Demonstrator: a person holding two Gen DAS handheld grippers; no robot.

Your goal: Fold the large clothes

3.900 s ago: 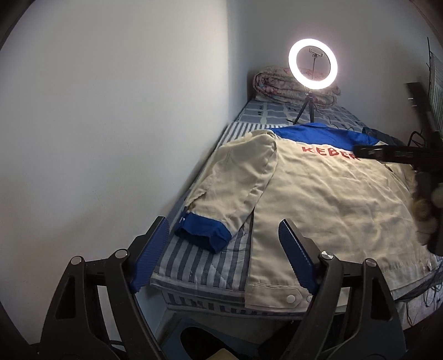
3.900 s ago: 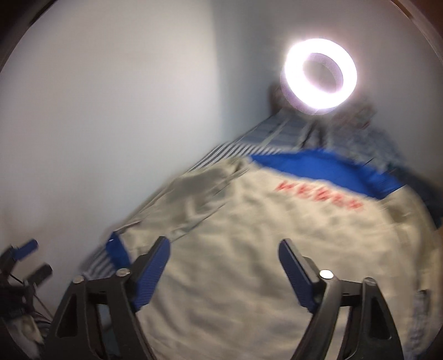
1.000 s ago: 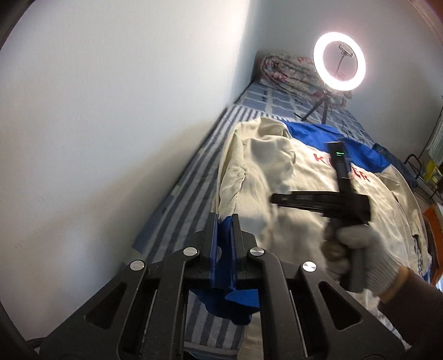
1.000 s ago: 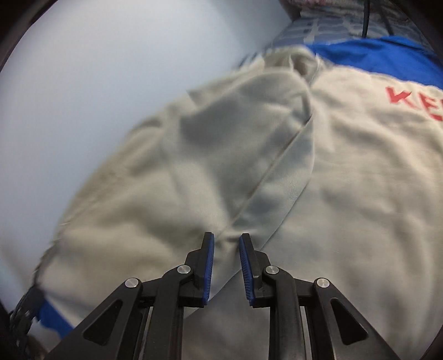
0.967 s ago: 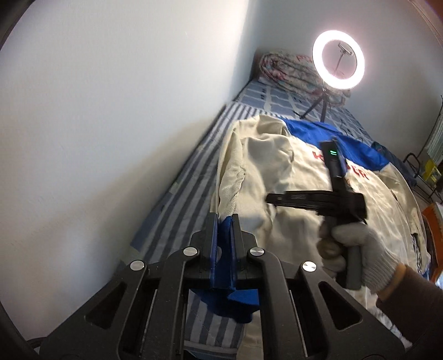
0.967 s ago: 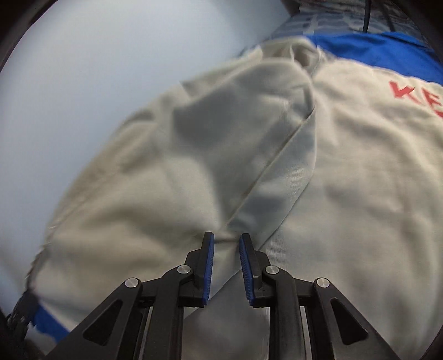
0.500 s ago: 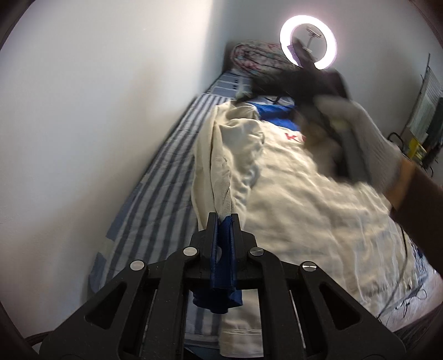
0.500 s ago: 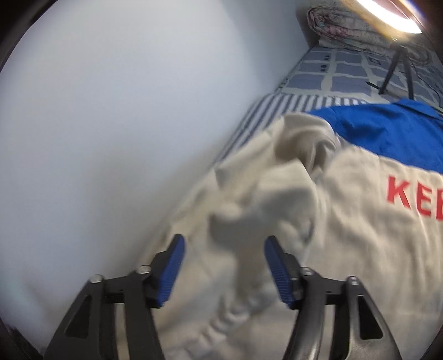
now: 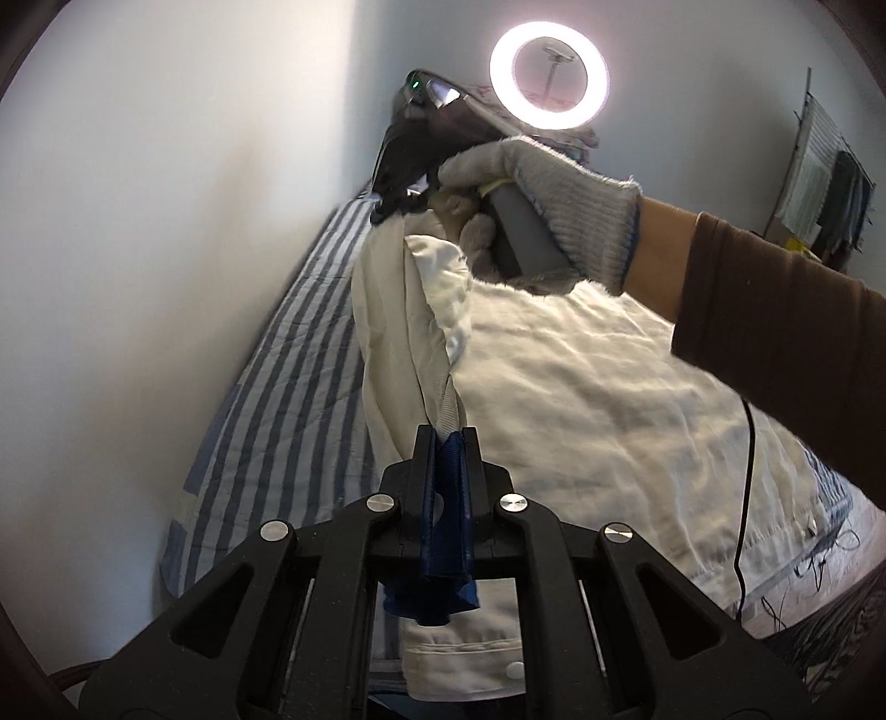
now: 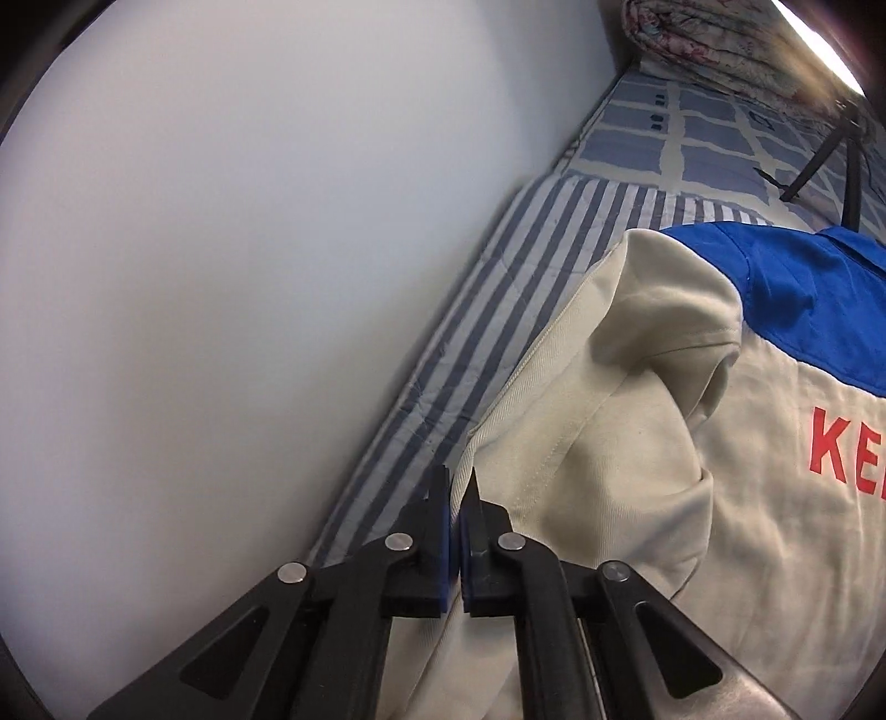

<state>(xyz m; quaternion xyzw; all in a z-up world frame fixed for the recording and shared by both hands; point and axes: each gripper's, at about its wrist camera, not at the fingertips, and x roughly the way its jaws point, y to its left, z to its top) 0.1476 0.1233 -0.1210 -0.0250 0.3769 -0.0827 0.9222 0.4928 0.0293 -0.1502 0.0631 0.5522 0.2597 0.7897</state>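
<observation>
Left gripper [image 9: 446, 443] first — its fingers [image 9: 425, 487] are clamped tight on the blue cuff [image 9: 443, 531] of the sleeve [image 9: 410, 354], and a fold of that cuff hangs out below the pads. From there the cream sleeve runs up and away in a taut, twisted band, lifted off the striped bed [image 9: 277, 399].

At the far end of that band is the right gripper [image 10: 459, 498]. In its own view the fingers [image 10: 440, 531] are pressed together on a thin edge of cream cloth at the sleeve's upper seam, close to the shoulder. In the left wrist view the same tool points down at the cloth, gripped by a gloved hand [image 9: 554, 205] with the knuckles curled around the grey handle; a bare wrist and a brown sleeve [image 9: 775, 321] reach in from the right, the forearm crossing above the garment.

The jacket [image 10: 747, 526] itself lies spread back-up on the bed — cream body, blue yoke [image 10: 803, 299], red letters [image 10: 841, 448] partly cut off at the frame edge. Its snap-buttoned hem [image 9: 470, 659] sits at the near end of the mattress, just under the left gripper. A white wall [image 10: 221, 249] runs along the bed's far side. Beyond the jacket a lit ring light [image 9: 548, 75] stands on a tripod in front of a folded quilt [image 10: 709, 39].
</observation>
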